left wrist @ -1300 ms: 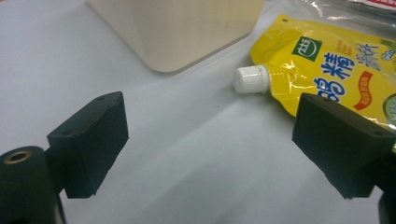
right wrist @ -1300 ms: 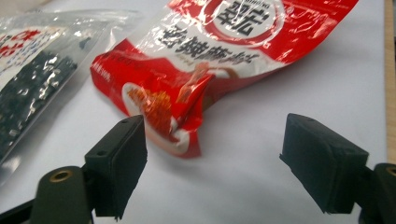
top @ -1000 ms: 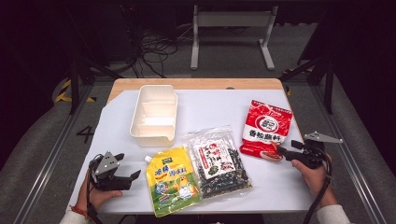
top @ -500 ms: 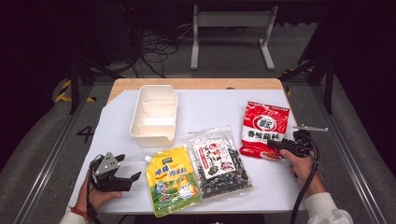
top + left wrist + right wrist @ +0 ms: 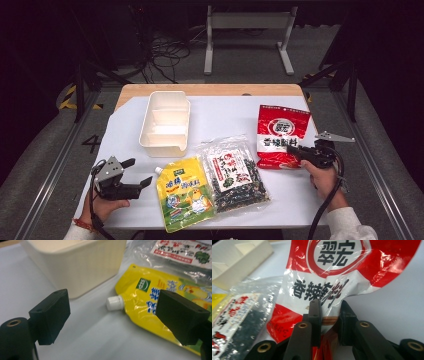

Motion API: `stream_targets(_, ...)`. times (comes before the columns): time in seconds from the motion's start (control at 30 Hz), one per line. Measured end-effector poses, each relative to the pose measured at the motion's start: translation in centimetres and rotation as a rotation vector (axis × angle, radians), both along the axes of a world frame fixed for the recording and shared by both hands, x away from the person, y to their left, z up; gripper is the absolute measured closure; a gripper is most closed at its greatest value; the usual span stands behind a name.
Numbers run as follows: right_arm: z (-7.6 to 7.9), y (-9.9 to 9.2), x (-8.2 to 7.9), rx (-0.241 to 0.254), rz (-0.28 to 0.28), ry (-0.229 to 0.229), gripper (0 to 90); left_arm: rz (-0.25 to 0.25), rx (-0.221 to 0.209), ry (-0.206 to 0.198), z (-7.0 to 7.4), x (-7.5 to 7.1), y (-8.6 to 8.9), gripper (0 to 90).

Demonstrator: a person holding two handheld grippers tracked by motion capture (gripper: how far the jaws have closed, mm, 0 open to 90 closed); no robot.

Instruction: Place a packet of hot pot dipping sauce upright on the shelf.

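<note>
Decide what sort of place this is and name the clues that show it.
Probably a lab or recording studio, not a kitchen: a white-topped table stands on grey floor amid loose cables and metal stand legs, in dark surroundings.

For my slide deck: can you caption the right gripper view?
Right gripper with fingers pinching the near edge of a red and white packet on the table.

Fixed high view looking forward and down over the whole table (image 5: pixel 210 107); left gripper view low, close on yellow pouch (image 5: pixel 160 302) and cream tray (image 5: pixel 82 267); right gripper view tight on red packet (image 5: pixel 332 280); tray shared by all.
</note>
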State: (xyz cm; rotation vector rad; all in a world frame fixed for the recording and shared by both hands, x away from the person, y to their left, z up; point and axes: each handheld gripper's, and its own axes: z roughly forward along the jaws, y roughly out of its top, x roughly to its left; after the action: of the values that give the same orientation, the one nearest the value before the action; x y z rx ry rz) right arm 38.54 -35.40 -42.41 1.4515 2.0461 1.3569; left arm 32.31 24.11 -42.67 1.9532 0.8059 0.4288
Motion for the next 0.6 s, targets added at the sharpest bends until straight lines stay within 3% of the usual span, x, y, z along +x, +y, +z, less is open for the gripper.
stream_targets(0.17, 1.7, 1.3, -1.2, -0.032, 0.028, -0.095, 77.9, -0.067, -0.024, -0.049, 2.1, 0.1, -2.3, 15.1)
stream_targets(0.23, 2.3, 1.7, -1.5, -0.025, 0.028, -0.126, 78.0, -0.120, -0.047, -0.055, 2.9, 0.3, -3.9, 15.4)
stream_targets(0.37, 3.1, 3.2, -2.0, -0.011, 0.065, -0.167, 78.0, -0.205, -0.065, -0.058, 3.8, 0.8, -7.4, 15.5)
stream_targets(0.43, 3.5, 4.5, -2.4, -0.004, 0.090, -0.185, 78.1, -0.239, -0.046, -0.057, 4.0, 1.3, -9.4, 15.9)
stream_targets(0.6, 4.3, 7.9, -3.1, 0.009, 0.171, -0.229, 78.2, -0.295, -0.062, -0.027, 4.3, 2.8, -13.2, 17.4)
